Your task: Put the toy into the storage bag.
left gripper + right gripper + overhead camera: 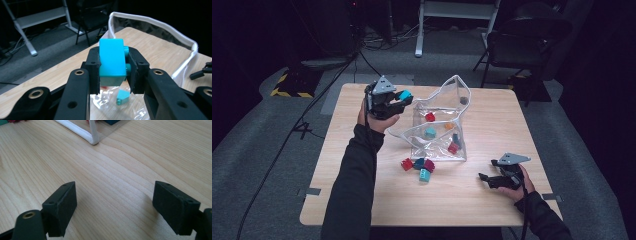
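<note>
We find the left tongs (404, 98) pinching a cyan toy block (111, 58), raised above the bench (362, 165) just left of the clear pouch (439, 120); its open mouth lies to their right. The right tongs (113, 207) stand spread, resting apart

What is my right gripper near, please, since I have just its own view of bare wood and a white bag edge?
Observer: The right gripper lies open by the table's near right corner, apart from the clear bag.
Operator: And the left one?
Observer: The left gripper is clamped on a cyan block, raised beside the bag's mouth.
Operator: Are blocks left outside?
Observer: Yes, four loose blocks lie just in front of the bag.
</note>
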A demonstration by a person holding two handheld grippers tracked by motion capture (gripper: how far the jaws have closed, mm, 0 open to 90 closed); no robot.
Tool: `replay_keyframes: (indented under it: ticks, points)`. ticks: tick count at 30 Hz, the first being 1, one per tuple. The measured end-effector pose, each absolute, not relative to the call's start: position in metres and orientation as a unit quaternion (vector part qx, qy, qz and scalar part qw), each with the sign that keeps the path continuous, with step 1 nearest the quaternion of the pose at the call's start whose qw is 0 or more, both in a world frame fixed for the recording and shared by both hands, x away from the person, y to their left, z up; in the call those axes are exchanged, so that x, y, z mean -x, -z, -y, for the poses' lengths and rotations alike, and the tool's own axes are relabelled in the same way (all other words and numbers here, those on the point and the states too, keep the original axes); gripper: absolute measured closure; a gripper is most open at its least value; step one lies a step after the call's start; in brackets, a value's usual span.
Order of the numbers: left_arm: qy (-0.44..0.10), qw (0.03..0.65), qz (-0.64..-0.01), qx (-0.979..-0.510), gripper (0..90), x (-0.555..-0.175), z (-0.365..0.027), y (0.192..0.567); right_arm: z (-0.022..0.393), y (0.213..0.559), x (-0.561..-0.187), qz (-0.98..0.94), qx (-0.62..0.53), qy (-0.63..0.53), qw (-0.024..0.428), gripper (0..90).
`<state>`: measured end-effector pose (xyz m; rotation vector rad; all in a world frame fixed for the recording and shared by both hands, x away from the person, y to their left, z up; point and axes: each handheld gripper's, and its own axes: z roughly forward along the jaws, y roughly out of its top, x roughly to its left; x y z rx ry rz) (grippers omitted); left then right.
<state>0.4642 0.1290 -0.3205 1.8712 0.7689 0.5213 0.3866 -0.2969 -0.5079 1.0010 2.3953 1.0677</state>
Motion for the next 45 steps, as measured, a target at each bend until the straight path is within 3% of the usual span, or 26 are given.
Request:
replay_keyframes:
  ticks: [23, 34, 45]
  points:
    - [-0.204, 0.471, -0.308, -0.801, 67.1, -0.480, -0.072, 0.333, 0.297, 0.508, -0.386, -0.842, -0.351, -0.375, 0.166, 20.3]
    - [-0.210, 0.467, -0.309, -0.801, 61.1, -0.479, -0.073, 0.332, 0.297, 0.508, -0.386, -0.842, -0.351, -0.375, 0.166, 20.5]
    - [-0.228, 0.472, -0.319, -0.789, 47.5, -0.464, -0.092, 0.326, 0.297, 0.508, -0.386, -0.842, -0.351, -0.375, 0.166, 20.5]
